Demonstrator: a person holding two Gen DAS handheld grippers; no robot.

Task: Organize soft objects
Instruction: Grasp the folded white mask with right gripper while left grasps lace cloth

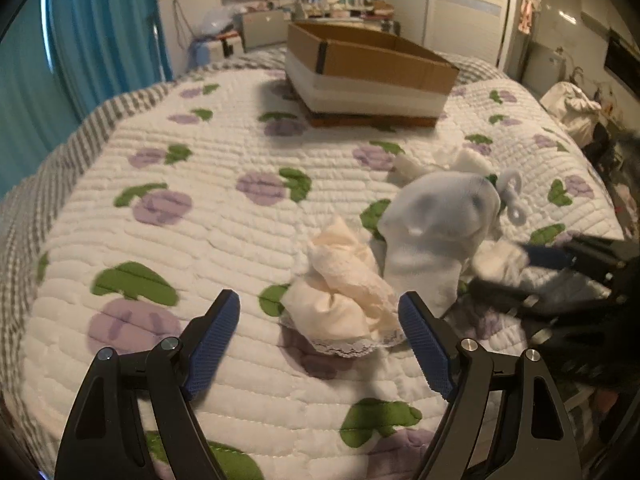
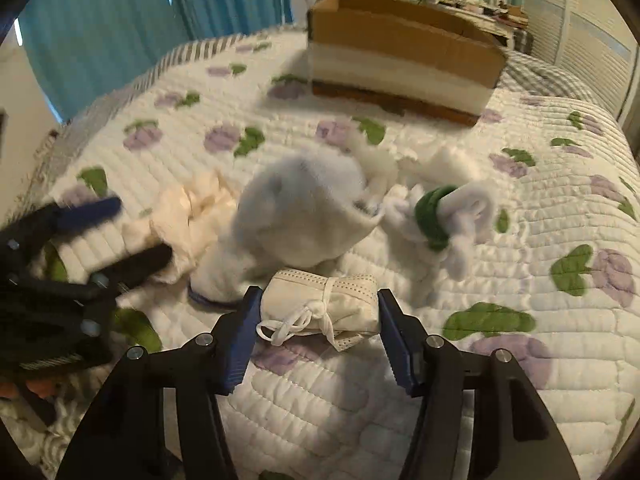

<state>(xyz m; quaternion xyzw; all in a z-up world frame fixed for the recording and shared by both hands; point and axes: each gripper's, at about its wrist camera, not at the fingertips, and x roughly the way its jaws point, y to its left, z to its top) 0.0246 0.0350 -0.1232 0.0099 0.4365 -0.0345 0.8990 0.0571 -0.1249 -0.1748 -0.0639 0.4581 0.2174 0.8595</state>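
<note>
a small heap of soft things lies in the middle of the white quilted bedspread printed with purple flowers and green leaves [image 1: 200, 216]. nearest the right gripper [image 2: 316, 304] is a folded white face mask bundled with its own ear loops [image 2: 320, 304]; it lies on the quilt between the two blue ribbed pads, which stand just at its two ends. whether the pads press on it cannot be told. nothing is lifted.

just behind the mask lies a pale grey-white sock [image 2: 296, 208], rumpled and blurred, and to its right a white rolled cloth ringed by a dark green band [image 2: 436, 216]. to the sock's left is a crumpled cream cloth with a lace edge [image 1: 344, 292]. in the left wrist view this cream cloth sits between and a little ahead of the spread fingers of the left gripper [image 1: 320, 312], whose jaws stand wide apart and hold nothing; the right-hand pad is just beside the lace edge.

each gripper shows as a dark blur at the side of the other's view.

well behind the heap, toward the far end of the bed, stands an open brown cardboard box with a white band around its lower part [image 1: 368, 68]. teal curtains [image 1: 92, 32] hang at the left.
</note>
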